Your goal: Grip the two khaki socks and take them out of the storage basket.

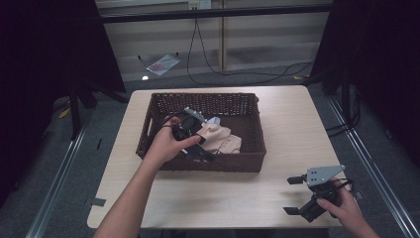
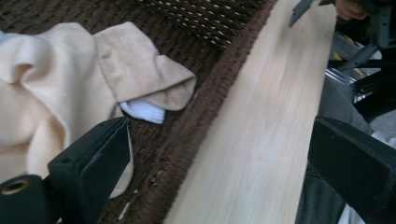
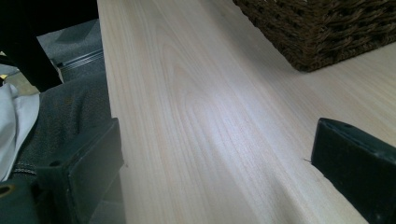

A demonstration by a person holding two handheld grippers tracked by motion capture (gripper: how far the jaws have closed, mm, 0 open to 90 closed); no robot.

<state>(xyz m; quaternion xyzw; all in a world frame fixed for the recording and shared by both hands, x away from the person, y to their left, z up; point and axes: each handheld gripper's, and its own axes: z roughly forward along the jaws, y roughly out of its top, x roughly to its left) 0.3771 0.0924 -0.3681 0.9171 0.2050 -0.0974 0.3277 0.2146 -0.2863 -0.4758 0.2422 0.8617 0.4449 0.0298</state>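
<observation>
Wicker basket (image 1: pixel 250 130), cream cloth (image 2: pixel 56 84); left gripper (image 1: pixel 198 145) and right gripper (image 1: pixel 295 196) jaws open, empty.
We risk snagging weave.

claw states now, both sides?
Left claw: open, holding nothing, over the beige cloth in the wicker basket.
Right claw: open, holding nothing.

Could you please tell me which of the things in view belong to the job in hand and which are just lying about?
In the job:
- beige cloth in the basket
- brown wicker basket
- left gripper, jaws open beside the cloth

Lying about:
- right gripper, idle over the table
- white cloth under the beige one
- cables and packet on the floor
</observation>
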